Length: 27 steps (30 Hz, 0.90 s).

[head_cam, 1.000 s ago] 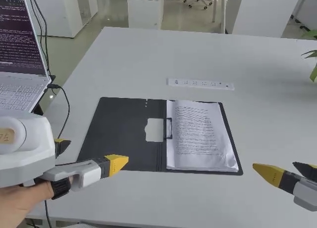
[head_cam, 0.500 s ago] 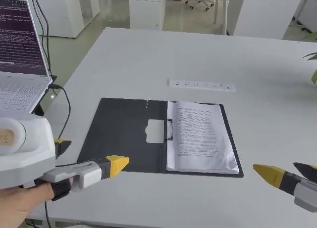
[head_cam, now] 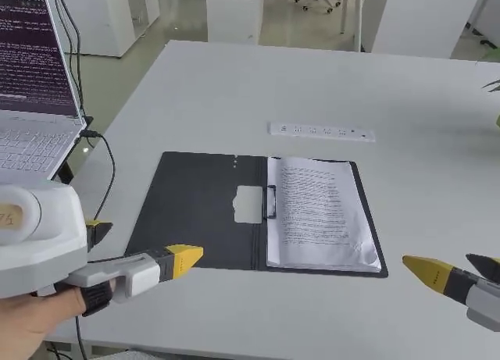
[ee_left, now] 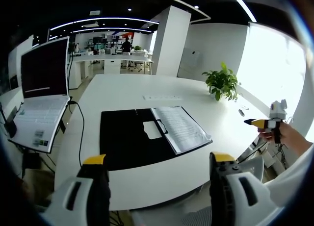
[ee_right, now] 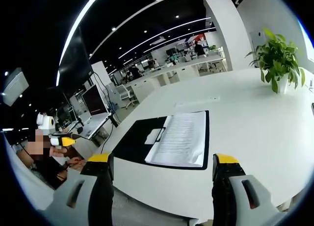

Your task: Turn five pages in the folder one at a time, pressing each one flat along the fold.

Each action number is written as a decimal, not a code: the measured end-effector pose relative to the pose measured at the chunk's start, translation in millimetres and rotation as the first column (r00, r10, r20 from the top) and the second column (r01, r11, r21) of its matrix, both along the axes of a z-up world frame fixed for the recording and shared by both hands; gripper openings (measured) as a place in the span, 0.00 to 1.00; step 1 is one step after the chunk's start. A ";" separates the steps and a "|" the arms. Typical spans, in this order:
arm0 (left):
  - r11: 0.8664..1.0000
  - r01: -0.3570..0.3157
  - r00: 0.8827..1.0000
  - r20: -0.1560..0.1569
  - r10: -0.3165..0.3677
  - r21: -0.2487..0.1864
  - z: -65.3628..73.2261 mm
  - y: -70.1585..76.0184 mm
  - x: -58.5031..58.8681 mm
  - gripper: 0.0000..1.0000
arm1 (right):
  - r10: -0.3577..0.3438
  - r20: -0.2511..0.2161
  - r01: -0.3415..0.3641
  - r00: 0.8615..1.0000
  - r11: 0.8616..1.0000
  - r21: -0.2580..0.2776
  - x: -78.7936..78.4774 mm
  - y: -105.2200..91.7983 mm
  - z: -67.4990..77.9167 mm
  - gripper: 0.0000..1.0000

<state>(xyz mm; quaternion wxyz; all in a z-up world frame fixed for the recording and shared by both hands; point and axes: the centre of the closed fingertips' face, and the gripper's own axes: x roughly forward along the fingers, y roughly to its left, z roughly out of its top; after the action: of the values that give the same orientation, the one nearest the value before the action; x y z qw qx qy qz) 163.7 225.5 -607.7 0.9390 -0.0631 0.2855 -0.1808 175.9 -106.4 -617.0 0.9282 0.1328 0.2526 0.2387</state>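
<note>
Head view first: the folder lies open and flat on the white table. It is a matte black cover, bare on its left half, with the stack of pages squared up on its right half under a small clip at the spine. The paper looks thin and printed, with a slight lift at the lower outer corner, a handy place to pick up one sheet. Nothing seems turned yet, so I'd call this the very start. The left gripper hovers just off the folder's near left corner, white body and yellow-tipped wedge jaws spread, carrying nothing. The right gripper waits off the folder's near right corner, on the side where the loose page edges are, likely ready to lift a sheet while the left takes care of the fold. Beyond the folder's far edge sits a slim white power strip. Well to the folder's left are a laptop and its dark cable. Over to the left gripper view: the two jaws rise wide apart with only air between them, released, aimed at the folder's dark half. A leafy plant stands far past the folder's page side. Now the right gripper view: those jaws gape just as wide, empty too, framing the folder from its page side, with the sheets fanning slightly at the near edge. Thin paper on a smooth cover may slide or come up two at a time, so a light pinch at that corner looks wise.
</note>
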 end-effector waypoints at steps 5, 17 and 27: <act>1.000 -0.002 1.000 -0.002 0.002 -0.010 -1.1 -1.6 0.8 0.83 | 0.002 -0.002 -0.002 1.000 1.000 -0.002 0.5 0.5 -0.2 0.82; 1.000 0.000 1.000 -0.007 0.000 -0.008 -4.1 -2.7 4.1 0.83 | 0.003 -0.011 -0.003 1.000 1.000 -0.002 1.6 -0.8 -3.7 0.82; 1.000 -0.003 1.000 -0.017 0.002 -0.002 -12.7 -2.8 9.1 0.83 | 0.004 -0.021 -0.003 1.000 1.000 0.010 2.7 -0.4 -8.2 0.81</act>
<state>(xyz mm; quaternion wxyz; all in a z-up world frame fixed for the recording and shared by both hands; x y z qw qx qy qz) 172.8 222.7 -620.4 0.9367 -0.0660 0.2933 -0.1794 178.6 -106.8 -625.2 0.9245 0.1393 0.2612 0.2402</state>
